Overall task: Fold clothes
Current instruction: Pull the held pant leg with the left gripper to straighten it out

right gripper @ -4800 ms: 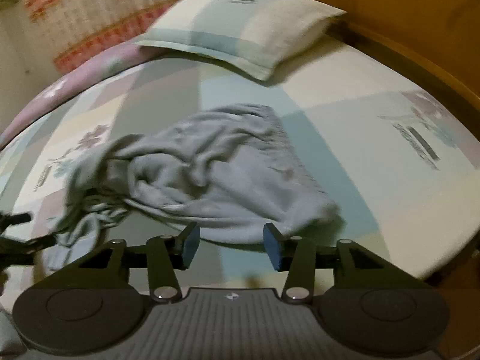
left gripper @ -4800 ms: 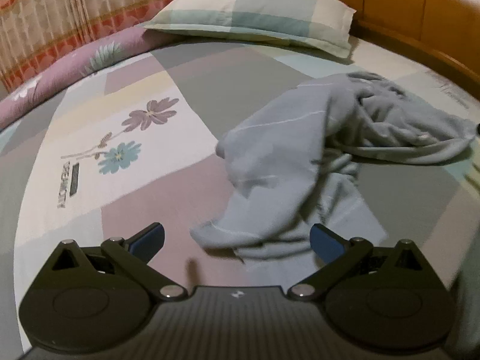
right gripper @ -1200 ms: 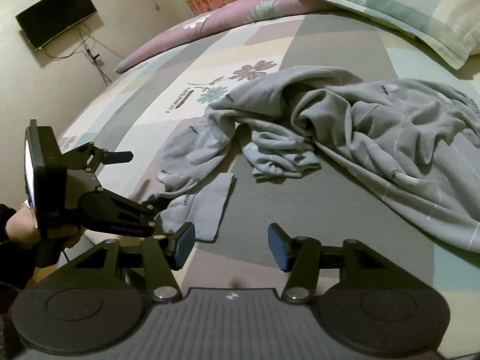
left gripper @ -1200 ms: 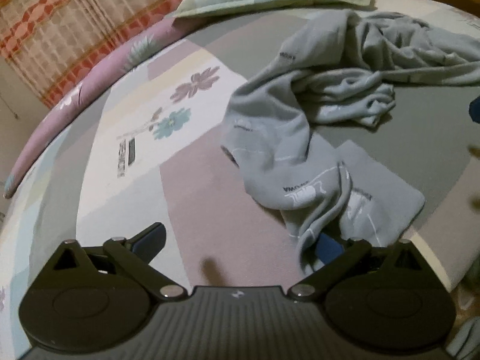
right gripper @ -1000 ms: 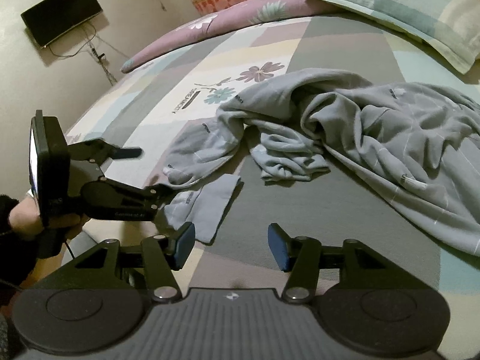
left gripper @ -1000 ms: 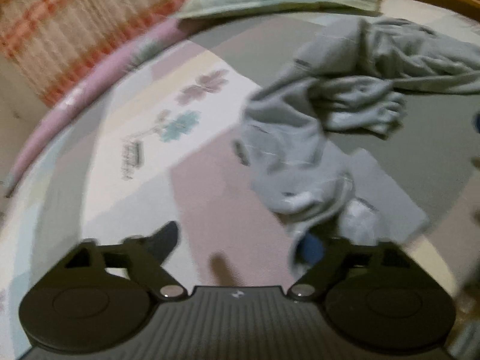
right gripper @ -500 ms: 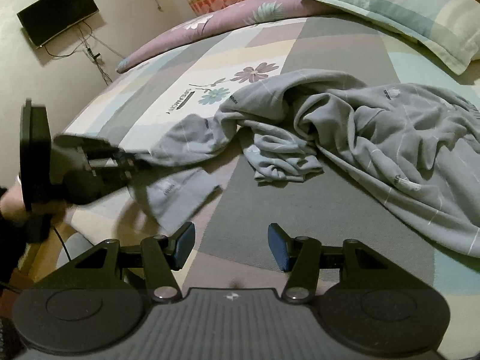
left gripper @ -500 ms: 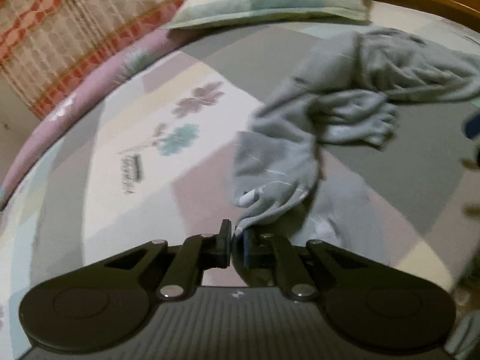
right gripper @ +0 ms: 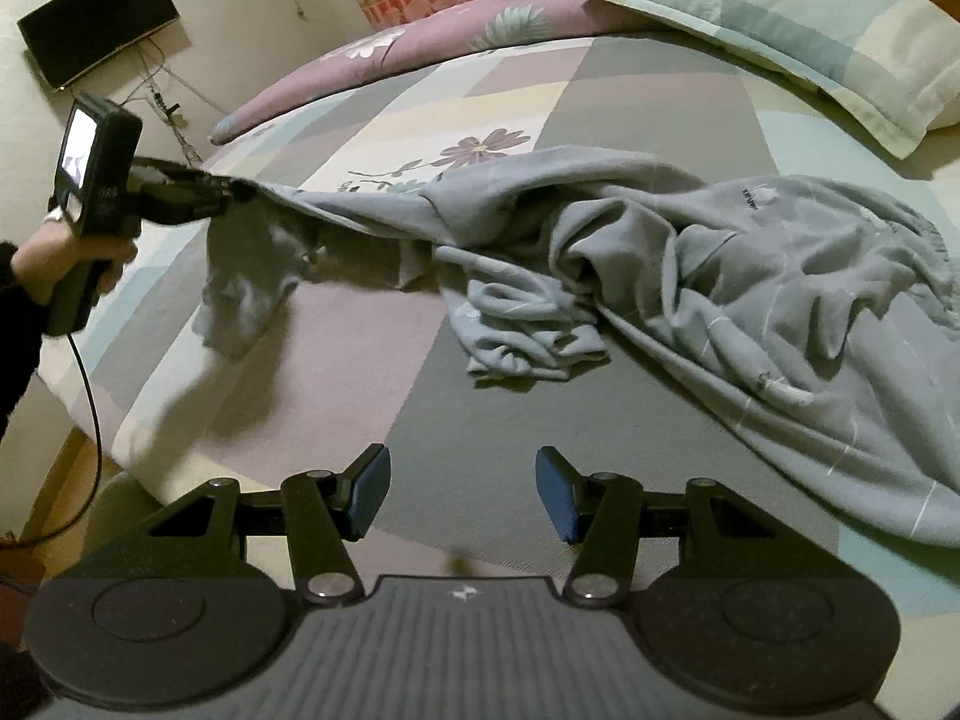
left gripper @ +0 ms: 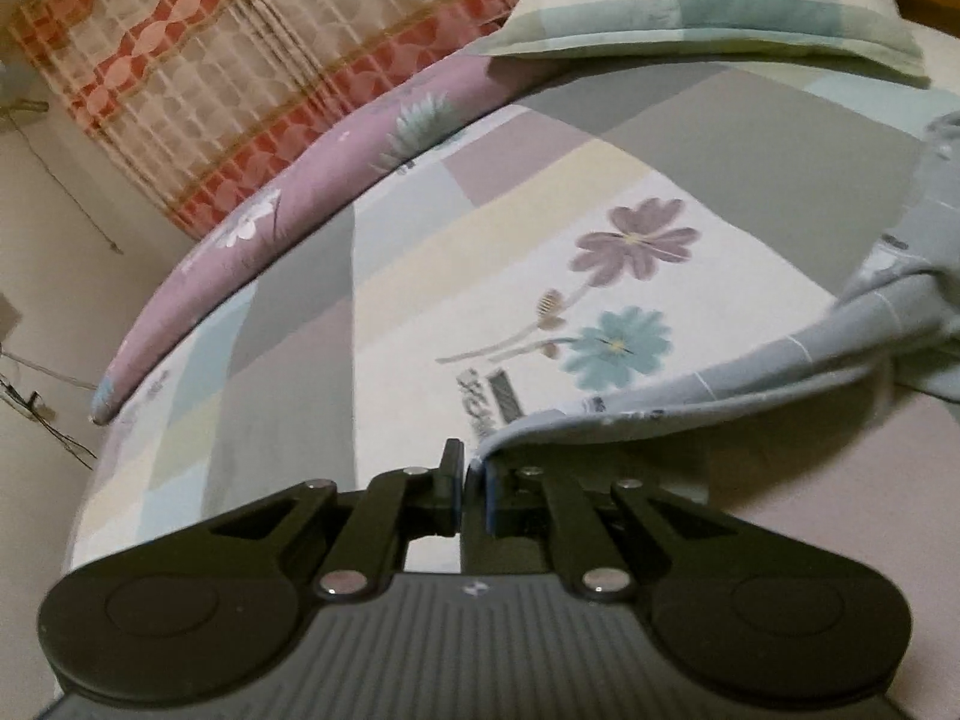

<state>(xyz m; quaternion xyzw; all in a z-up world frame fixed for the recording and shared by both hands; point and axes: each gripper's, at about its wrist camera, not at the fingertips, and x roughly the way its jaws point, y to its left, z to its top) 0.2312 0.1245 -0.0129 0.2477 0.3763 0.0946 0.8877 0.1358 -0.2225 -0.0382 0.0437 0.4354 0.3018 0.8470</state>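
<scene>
Left gripper (right gripper: pixel 237 195) clamps the grey garment's (right gripper: pixel 690 276) edge taut.
Pull level and slow — right gripper (right gripper: pixel 462 489), gaping and empty, should pin the bunched middle.

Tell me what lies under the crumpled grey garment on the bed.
Around the crumpled grey garment only the patchwork floral bedsheet shows; whatever sits beneath its bunched folds is covered.

Patchwork bed (right gripper: pixel 600 90), checked curtain (left gripper: pixel 240 60), wall screen (right gripper: pixel 99 45)
</scene>
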